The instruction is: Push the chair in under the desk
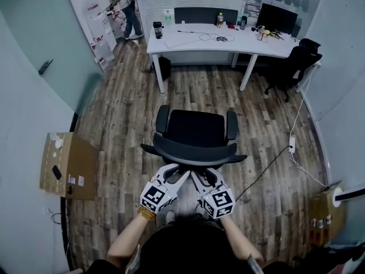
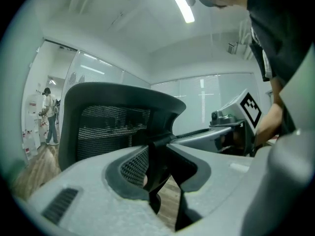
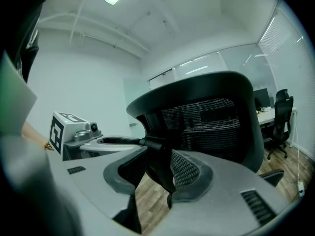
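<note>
**Plank floor, white bench**

The wood-plank floor (image 1: 125,119) carries a white bench (image 1: 182,42). A black office chair (image 1: 194,131) stands well before the bench, a second black chair (image 1: 294,64) at its right end. On the bench sit a monitor (image 1: 277,18), a dark tumbler (image 1: 157,29) and cables (image 1: 211,37).

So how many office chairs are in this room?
2. The middle chair stands on the open floor; a second chair sits at the right end of the desk. A dark shape behind the desk might be a third; I cannot tell.
</note>
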